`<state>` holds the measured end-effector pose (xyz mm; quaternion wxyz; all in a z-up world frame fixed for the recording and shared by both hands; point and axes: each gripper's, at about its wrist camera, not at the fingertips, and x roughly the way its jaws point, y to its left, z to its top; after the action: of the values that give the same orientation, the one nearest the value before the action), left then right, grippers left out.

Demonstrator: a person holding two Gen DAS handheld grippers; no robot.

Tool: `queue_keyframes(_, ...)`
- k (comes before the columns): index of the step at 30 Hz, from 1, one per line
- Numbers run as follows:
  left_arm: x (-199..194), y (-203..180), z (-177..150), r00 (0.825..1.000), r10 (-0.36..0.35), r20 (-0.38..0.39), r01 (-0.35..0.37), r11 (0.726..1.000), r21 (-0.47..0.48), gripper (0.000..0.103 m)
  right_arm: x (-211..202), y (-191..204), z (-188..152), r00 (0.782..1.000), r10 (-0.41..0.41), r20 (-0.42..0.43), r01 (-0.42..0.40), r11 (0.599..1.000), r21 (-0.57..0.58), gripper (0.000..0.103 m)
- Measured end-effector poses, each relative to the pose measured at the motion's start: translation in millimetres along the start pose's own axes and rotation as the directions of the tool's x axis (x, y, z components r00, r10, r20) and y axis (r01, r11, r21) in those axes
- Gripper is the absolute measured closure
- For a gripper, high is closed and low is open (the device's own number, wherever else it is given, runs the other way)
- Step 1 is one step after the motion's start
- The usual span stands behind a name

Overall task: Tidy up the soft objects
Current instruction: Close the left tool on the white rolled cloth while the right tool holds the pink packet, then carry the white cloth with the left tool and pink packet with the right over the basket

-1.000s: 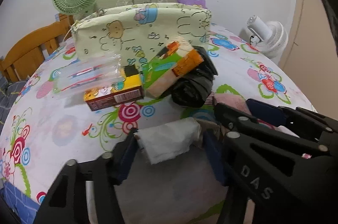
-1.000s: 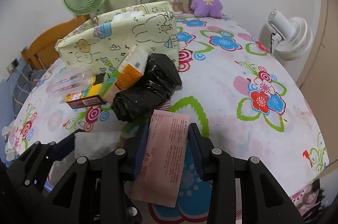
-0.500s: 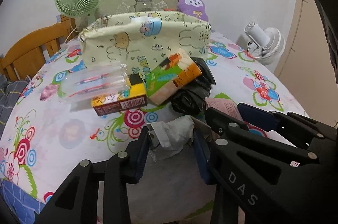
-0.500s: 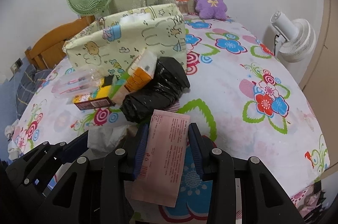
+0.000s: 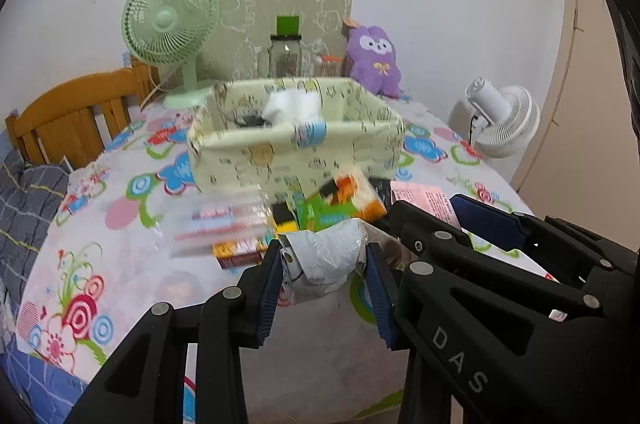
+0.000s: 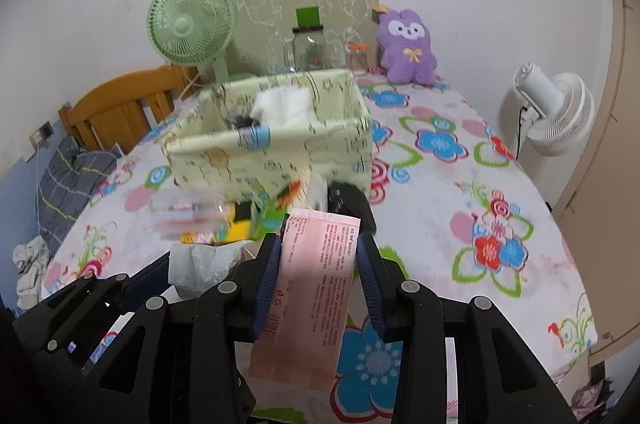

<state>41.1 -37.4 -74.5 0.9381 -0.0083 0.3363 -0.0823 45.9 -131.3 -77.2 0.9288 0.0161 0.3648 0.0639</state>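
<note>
Left wrist view: the pile at frame centre is smeared by motion blur, so a clear plastic case [image 5: 224,220], a yellow carton [image 5: 244,246] and a green-and-orange carton [image 5: 340,202] can be made out only roughly, and no print on them can be read. The letters "DAS" are moulded on the black arm of the right gripper [image 5: 424,220] at lower right. A crumpled, glossy white plastic packet [image 5: 324,256] is clamped between the blue pads of the left gripper [image 5: 324,278], low in the centre of the frame. Behind the pile stands a pale yellow fabric storage box [image 5: 296,148] with cartoon prints, something white and soft partly seen inside it.

Right wrist view: a flat pink paper-like packet [image 6: 316,280] is pinched by the right gripper [image 6: 318,272]; its fine print and barcode are too small to read. A crinkled black plastic bag [image 6: 350,202] is mostly hidden behind it. A floral tablecloth [image 6: 460,192] covers the table.
</note>
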Motion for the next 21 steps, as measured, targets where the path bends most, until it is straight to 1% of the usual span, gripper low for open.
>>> queue_keyframes(11, -15.1, 9.0, 34.0, 0.998, 0.020, 0.060, -0.020, 1.000, -0.005, 0.062, -13.3, 11.6, 35.5, 0.998, 0.025, 0.059, -0.023, 1.000, -0.018, 0.061)
queue_keyframes(21, -11.8, 14.7, 59.7, 0.995, 0.027, 0.097, -0.027, 1.000, 0.000, 0.062, -9.9, 15.1, 64.0, 0.995, 0.039, 0.096, -0.037, 0.999, -0.025, 0.061)
